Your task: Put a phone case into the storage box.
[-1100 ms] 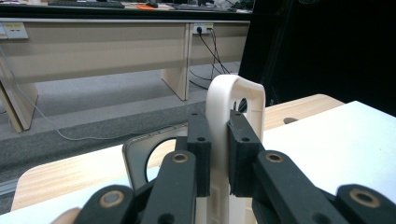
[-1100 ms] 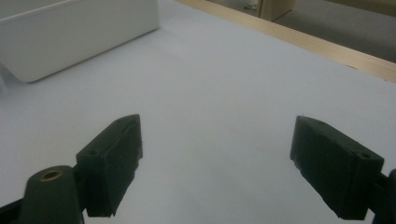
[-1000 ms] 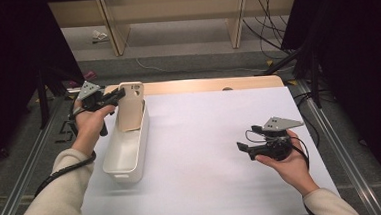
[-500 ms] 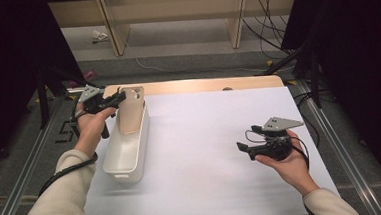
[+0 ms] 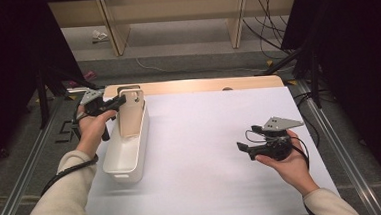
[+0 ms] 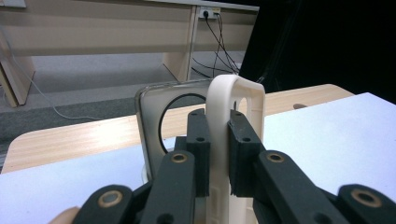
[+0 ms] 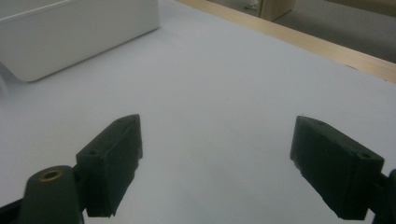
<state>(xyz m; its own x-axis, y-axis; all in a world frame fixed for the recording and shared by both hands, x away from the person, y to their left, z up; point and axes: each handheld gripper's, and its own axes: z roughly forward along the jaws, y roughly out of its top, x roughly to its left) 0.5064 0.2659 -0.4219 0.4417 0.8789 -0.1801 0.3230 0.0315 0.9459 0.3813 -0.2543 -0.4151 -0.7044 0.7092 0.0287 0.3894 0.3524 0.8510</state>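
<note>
Grey floor, pale wooden shelving and trailing cables sit behind the bench [image 5: 220,135], which has a white top w/ a wooden strip along its far edge. At the far-left corner the white plastic bin [image 5: 127,150] runs lengthwise along the left edge; a beige phone case [image 5: 130,113] stands upright at its far end, w/ a clear case [image 6: 154,121] just behind it in the left gripper view. Left gripper [image 5: 114,103] is clamped on the beige case's top edge, pads either side of the thin wall. Vs a sec ago the case looks slightly more upright and raised at the bin's far end, hand barely shifted, so prob. the lift-out is just starting; case not yet clear of the bin. Over at the right edge, mid-depth, right gripper [image 5: 245,150] hovers off the surface, jaws wide apart, nothing between them, unchanged & idle.
</note>
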